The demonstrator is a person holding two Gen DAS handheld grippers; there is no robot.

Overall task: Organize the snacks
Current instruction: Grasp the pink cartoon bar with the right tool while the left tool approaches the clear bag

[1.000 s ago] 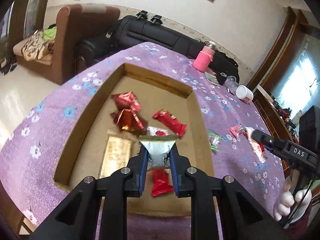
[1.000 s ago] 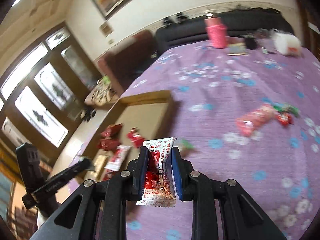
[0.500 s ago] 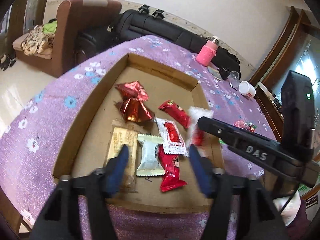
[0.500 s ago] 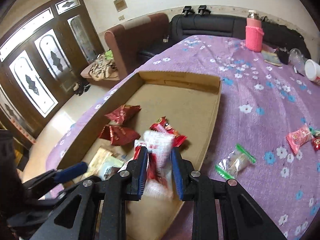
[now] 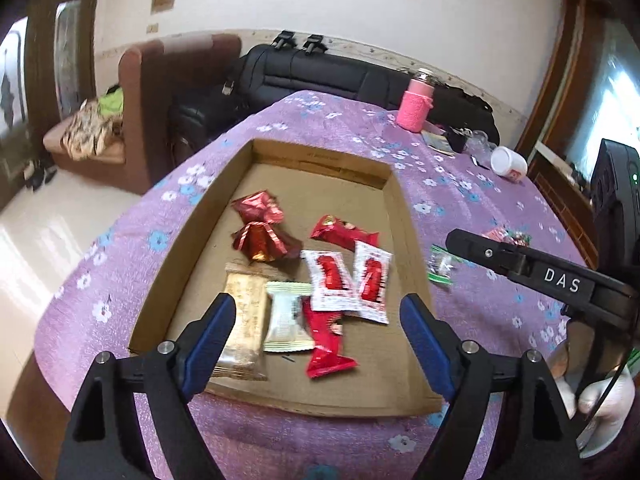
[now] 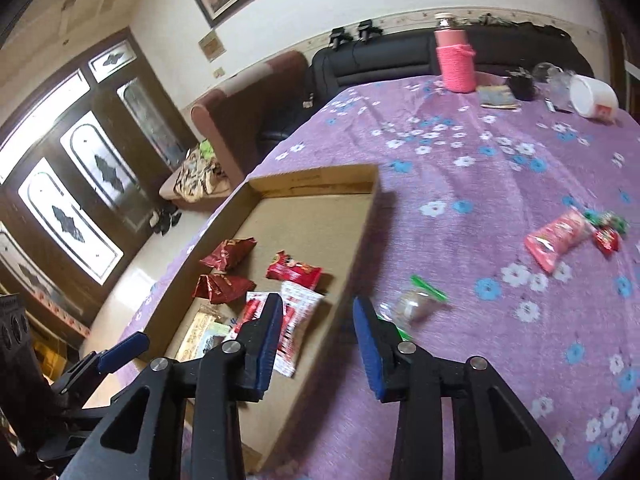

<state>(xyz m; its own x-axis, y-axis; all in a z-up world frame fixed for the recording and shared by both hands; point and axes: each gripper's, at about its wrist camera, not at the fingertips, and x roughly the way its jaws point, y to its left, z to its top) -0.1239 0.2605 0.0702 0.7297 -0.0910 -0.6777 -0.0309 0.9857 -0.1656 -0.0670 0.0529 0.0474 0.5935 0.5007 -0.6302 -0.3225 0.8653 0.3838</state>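
A shallow cardboard tray (image 5: 404, 216) lies on the purple flowered tablecloth and holds several snack packets: two white-and-red ones (image 5: 370, 280), a silver-white one (image 5: 286, 318), a gold one (image 5: 244, 320) and red ones (image 5: 260, 236). My left gripper (image 5: 316, 312) is open and empty above the tray's near end. My right gripper (image 6: 316, 328) is open and empty over the tray's right wall (image 6: 356, 248); it also shows in the left wrist view (image 5: 520, 264). Outside the tray lie a clear green-edged packet (image 6: 420, 300), a pink packet (image 6: 556, 240) and small red-green candies (image 6: 608, 232).
At the table's far end stand a pink-sleeved bottle (image 6: 456, 60), a white cup on its side (image 6: 592, 96), a glass and small dark items. A black sofa (image 5: 320, 76) and a brown armchair (image 5: 160, 92) lie beyond the table.
Both grippers opened. The left let go of the silver-white packet and the right let go of the white-and-red packet; both now lie in the tray. The right gripper moved over the tray.
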